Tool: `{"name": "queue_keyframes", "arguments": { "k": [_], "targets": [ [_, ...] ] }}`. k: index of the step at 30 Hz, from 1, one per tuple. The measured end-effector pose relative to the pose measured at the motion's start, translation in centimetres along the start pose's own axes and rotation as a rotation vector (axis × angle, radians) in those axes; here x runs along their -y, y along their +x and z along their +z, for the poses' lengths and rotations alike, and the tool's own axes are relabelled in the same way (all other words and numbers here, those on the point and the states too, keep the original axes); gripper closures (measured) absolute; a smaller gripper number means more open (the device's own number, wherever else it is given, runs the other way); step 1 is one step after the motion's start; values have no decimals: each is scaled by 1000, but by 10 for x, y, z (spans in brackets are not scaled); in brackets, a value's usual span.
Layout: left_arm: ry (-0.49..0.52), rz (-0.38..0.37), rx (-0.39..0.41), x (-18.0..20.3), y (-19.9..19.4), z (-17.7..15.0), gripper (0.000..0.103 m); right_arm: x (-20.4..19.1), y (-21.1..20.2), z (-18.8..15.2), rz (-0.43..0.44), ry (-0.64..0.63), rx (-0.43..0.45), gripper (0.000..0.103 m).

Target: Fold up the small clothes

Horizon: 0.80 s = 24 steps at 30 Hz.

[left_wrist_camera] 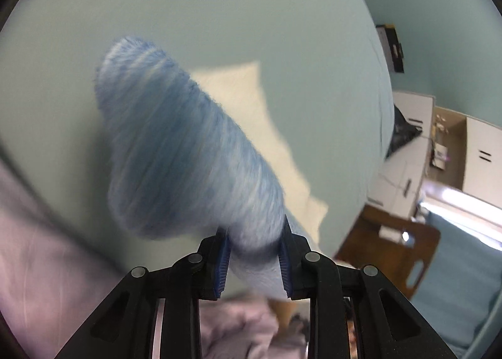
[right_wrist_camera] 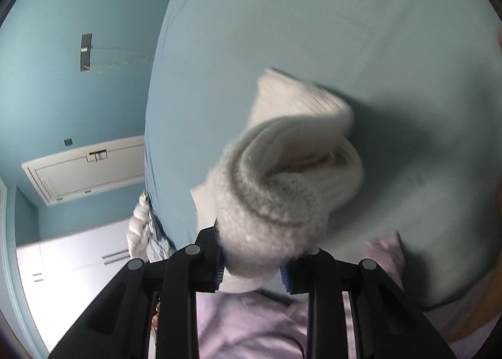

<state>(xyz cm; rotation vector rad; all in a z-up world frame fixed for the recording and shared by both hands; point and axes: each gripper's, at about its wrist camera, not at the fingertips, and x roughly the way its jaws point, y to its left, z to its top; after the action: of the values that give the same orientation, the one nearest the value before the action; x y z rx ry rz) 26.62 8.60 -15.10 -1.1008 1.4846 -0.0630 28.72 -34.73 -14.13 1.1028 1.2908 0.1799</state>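
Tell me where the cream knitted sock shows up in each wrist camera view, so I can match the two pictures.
Left wrist view: the cream sock is centre frame, mostly hidden behind the fluffy blue sock held in the left claw.
Right wrist view: the cream sock is centre frame, clamped in the right claw.
Shared landmark: the pale green bed sheet fills the background of both.

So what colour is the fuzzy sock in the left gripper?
Blue with paler streaks, clearest in the left wrist view.

Both wrist views look steeply down, close above the shared bed [left_wrist_camera: 219, 14].
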Motion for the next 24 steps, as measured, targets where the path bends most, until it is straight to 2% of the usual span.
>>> {"name": "queue_keyframes", "arguments": {
  "k": [3,4,6,7,8,9,10,12,14,16,19,20,21,22,23,24],
  "targets": [
    [-13,-25,51,35,25,47,76,-30,27,53,-47,-32,23,80],
    [-10,-63,64,41,30,61,76,-32,38,69,-50,-3,21,75],
    [9,-176,150,51,22,84,67,-30,56,93,-69,52,-3,62],
    [10,-193,185,52,16,86,43,-27,65,106,-58,88,-8,47],
    [19,-194,208,57,12,84,4,-24,67,112,-19,107,14,33],
    [40,-175,225,56,5,79,1,-22,68,114,-2,98,47,25],
    [74,-147,241,57,1,73,0,-24,68,114,-35,50,84,17],
    [201,-50,236,57,-1,60,0,-29,68,108,-164,-96,129,17],
    [306,48,218,56,8,47,0,-24,69,104,-246,-198,135,17],
    [389,141,188,44,23,34,0,-10,68,98,-259,-254,146,17],
    [481,230,140,23,47,22,0,0,79,90,-274,-352,116,17],
    [514,265,128,22,59,17,0,0,86,85,-288,-398,102,21],
    [566,332,154,23,69,10,0,-11,92,82,-298,-432,106,28],
    [623,386,180,25,76,4,0,-15,98,72,-319,-491,111,46],
    [688,446,205,30,86,-1,0,-44,113,76,-344,-523,91,54],
    [742,509,234,34,96,-4,0,-47,128,73,-360,-542,43,54]
  ]
}}
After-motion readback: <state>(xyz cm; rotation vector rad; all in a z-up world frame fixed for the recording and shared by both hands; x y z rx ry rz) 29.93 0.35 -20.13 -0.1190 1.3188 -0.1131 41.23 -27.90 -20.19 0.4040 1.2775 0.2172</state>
